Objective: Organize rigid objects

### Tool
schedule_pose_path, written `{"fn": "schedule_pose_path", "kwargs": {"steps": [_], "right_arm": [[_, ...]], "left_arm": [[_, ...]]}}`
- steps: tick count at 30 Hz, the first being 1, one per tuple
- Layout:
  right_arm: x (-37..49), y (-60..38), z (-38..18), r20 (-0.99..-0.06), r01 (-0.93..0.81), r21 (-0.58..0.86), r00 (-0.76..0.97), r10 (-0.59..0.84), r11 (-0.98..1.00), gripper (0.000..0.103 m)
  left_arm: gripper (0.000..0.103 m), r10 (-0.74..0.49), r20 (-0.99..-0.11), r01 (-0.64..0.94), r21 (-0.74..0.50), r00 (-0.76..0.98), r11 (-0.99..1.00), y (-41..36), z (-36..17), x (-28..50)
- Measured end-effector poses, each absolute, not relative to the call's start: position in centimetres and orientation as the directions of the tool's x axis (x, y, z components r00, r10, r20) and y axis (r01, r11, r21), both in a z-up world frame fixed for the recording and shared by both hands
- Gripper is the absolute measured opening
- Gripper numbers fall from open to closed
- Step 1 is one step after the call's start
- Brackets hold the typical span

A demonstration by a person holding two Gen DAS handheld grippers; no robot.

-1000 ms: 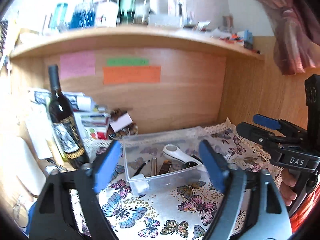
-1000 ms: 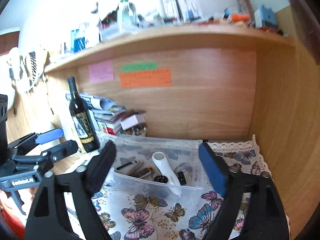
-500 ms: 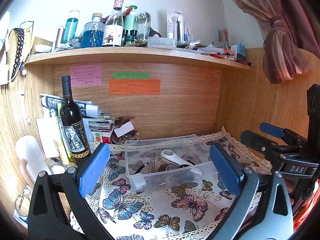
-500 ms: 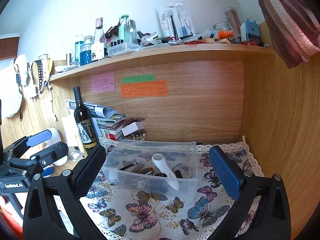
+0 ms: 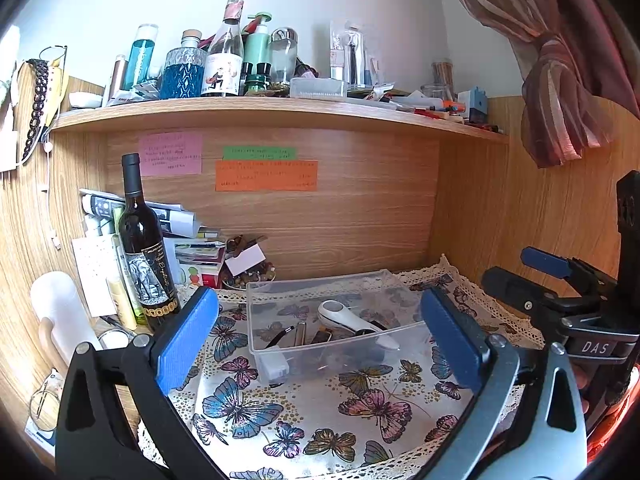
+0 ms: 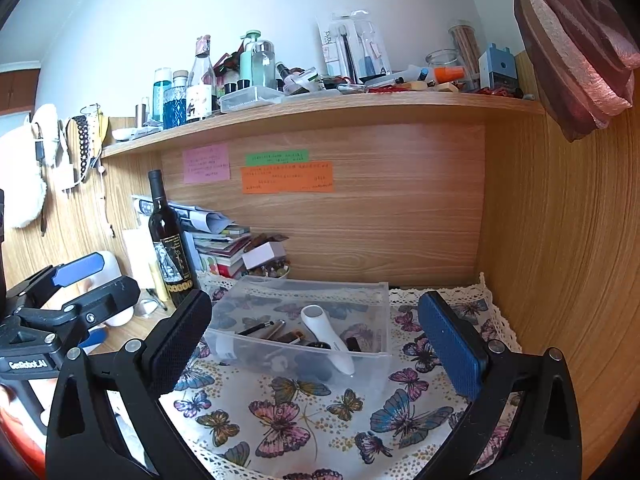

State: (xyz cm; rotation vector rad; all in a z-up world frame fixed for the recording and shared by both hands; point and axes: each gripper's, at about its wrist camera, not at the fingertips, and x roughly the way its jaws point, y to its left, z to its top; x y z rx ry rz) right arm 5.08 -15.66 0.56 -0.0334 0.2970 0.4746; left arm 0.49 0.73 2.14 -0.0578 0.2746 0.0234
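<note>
Your left tongs (image 5: 318,334) are spread wide and hold nothing, and your right tongs (image 6: 316,336) are just as wide and empty; each pair hangs over the near edge of the counter, framing the bin (image 5: 280,316) between its pads. The clear bin sits on the butterfly cloth (image 5: 304,412) toward the counter's back, a little short of the back panel. Inside it a white handle (image 5: 344,316) lies slanted across the middle, with a black pen (image 6: 256,327) and a few small dark and metal pieces beside it on the left; what the smaller pieces are is too small to tell. A wine bottle (image 5: 144,248) stands upright near the counter's back left corner, just beside the cloth's left edge, with stacked books (image 6: 224,248) and a small bowl (image 6: 270,270) behind the bin's left rear corner. A white jug (image 5: 60,312) stands at the left edge. Above, a crowded shelf (image 5: 280,114) overhangs the counter. Nothing lies on the cloth between your tongs and the bin.
</note>
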Motion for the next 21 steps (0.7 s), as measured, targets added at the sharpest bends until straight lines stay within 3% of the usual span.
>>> {"fn": "schedule_pose_path", "kwargs": {"steps": [21], "right_arm": [[5.34, -15.87, 0.42, -0.295, -0.447, 0.043, 0.848, 0.439, 0.893, 0.103]], "left_arm": [[0.103, -0.001, -0.293, -0.014, -0.051, 0.956, 0.999, 0.31, 1.83, 1.02]]}}
